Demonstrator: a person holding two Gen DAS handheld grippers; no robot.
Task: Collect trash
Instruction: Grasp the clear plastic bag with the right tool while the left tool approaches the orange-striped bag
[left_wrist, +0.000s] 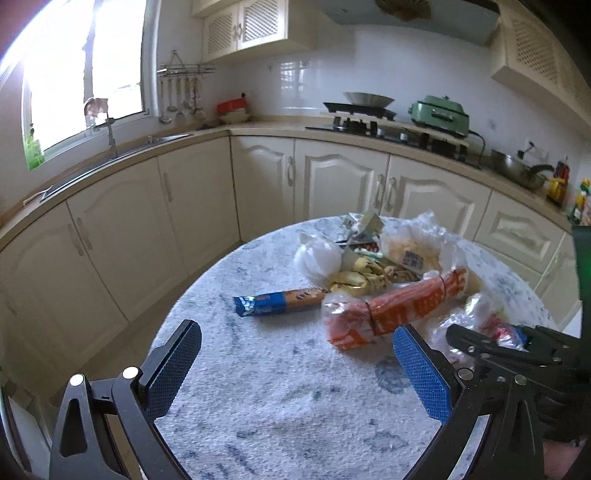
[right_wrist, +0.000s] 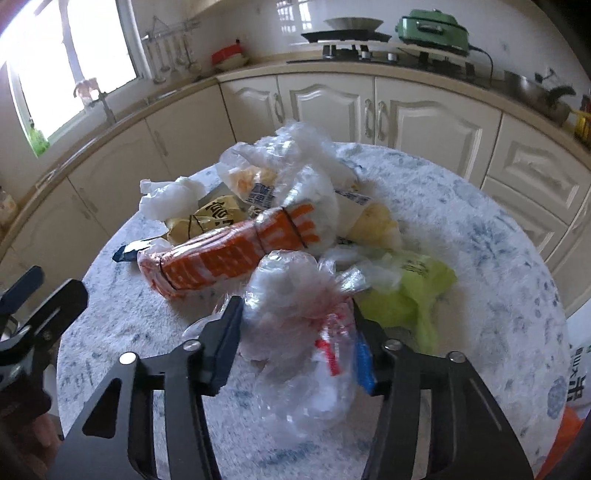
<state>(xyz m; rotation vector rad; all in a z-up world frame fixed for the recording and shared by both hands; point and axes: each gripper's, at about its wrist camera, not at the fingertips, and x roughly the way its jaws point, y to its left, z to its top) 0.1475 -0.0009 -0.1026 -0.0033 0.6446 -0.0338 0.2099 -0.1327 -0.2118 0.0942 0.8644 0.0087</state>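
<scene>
The task is at its beginning: almost all the trash lies in one pile on the round surface (left_wrist: 280, 398). The right tool (right_wrist: 295, 332) is clamped on a crumpled clear plastic bag (right_wrist: 295, 306) at the near edge of the pile. The left tool (left_wrist: 295, 373) stands apart, empty. Left to collect: one orange packet (right_wrist: 229, 254), one blue wrapper (left_wrist: 275, 301), one green bag (right_wrist: 417, 291) and several more bags.

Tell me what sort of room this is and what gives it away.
A home kitchen, most likely. A gas hob with a pan on it sits on the counter, a sink with a tap lies under the window, and cream cupboards run beneath.
</scene>
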